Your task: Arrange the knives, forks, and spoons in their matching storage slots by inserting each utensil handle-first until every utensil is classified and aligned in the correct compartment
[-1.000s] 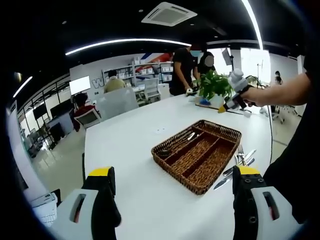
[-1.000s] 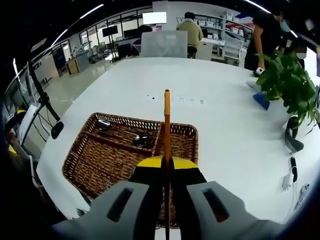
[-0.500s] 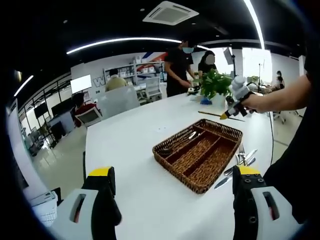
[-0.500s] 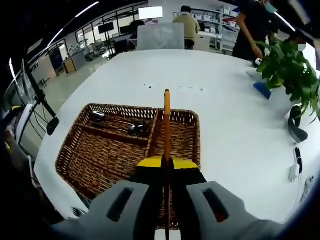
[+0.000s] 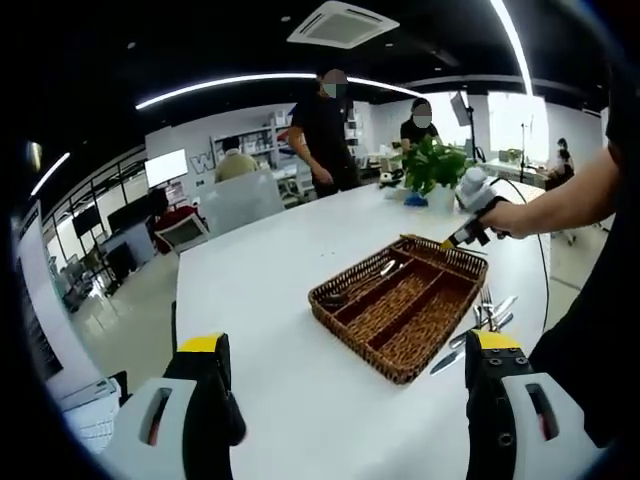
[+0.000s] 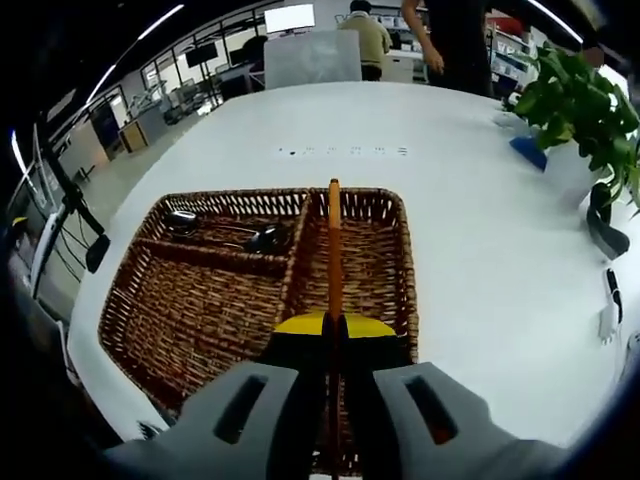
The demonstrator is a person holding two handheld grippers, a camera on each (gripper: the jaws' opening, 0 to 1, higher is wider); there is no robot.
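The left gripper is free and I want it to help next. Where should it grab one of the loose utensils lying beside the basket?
Probably by the metal end that pokes out past the basket. The utensils lie flat on the table, so the left gripper should come from above, jaws across the shaft.

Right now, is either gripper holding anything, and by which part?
The right gripper clamps an orange-handled utensil by its lower part, handle pointing forward. The left gripper holds nothing.

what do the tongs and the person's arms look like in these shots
The left tongs have pale grey bodies with dark slots, black jaws and yellow tips. The right tongs match: grey shells, black jaws, yellow tips. In the left gripper view the right tongs show a grey-white knob on top. The person wears dark clothing, with the forearm left bare.
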